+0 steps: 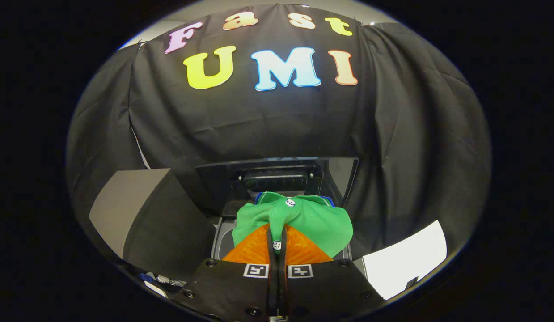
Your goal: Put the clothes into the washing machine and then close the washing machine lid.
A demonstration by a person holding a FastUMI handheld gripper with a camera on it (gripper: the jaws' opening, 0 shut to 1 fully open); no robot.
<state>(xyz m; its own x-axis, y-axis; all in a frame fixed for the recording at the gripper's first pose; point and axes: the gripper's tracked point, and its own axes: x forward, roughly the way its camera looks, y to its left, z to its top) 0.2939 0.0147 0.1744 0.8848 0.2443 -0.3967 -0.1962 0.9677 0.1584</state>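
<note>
Hand-held gripper [277,239]: fingers pressed together, clamped on the green garment [310,219].
Garment: hangs above the washing machine [223,232], lid [277,176] raised.

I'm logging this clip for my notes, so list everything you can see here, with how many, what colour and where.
Garment: one, green with white buttons and a blue trim at its far edge, pinched between the fingers and draped over them, held above the washing machine's opening.
Washing machine: one, dark with a pale rim, just ahead of and below the fingers.
Lid: one, dark and glossy, raised upright behind the garment.
Cloth wall: one, black, behind the washing machine.
Gripper: one, fingers closed together on a fold of the garment.
</note>
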